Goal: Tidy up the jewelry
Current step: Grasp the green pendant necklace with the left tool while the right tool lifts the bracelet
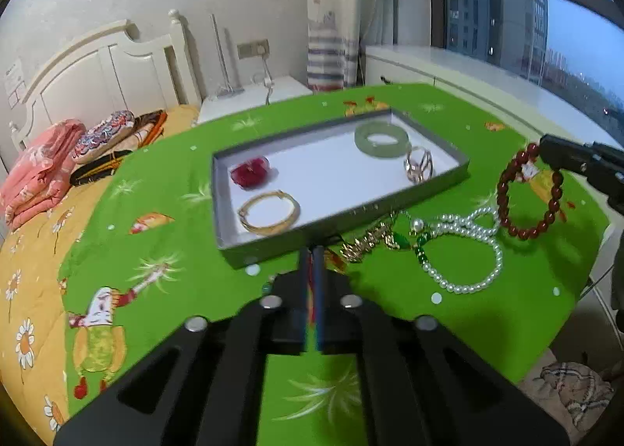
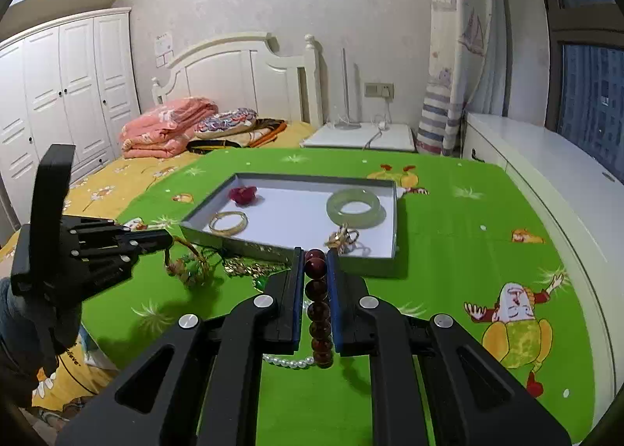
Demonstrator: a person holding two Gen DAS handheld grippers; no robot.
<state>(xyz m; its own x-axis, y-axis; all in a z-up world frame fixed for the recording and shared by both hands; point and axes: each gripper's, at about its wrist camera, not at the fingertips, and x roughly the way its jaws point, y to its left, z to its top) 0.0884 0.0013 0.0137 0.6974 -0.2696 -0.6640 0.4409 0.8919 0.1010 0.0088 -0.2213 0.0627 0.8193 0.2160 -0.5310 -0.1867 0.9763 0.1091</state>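
Observation:
A grey tray [image 1: 339, 229] [image 2: 374, 264] on the green cloth holds a red flower piece [image 1: 250, 172], a gold bangle [image 1: 269, 211], a jade bangle [image 1: 382, 138] and a gold ring piece [image 1: 418, 164]. My right gripper [image 2: 315, 257] is shut on a dark red bead bracelet [image 2: 318, 303] [image 1: 528, 190], held above the cloth right of the tray. My left gripper [image 1: 311, 251] is shut on a gold chain piece with a red cord [image 2: 187, 259], lifted near the tray's front edge. A pearl necklace [image 1: 464, 247] and a gold and green chain [image 1: 374, 241] lie on the cloth.
The table has a green cartoon cloth [image 1: 175, 290]. A bed with pink bedding [image 1: 39, 165] lies to the left, a white nightstand [image 2: 362, 138] behind, a white window ledge [image 2: 546, 173] to the right.

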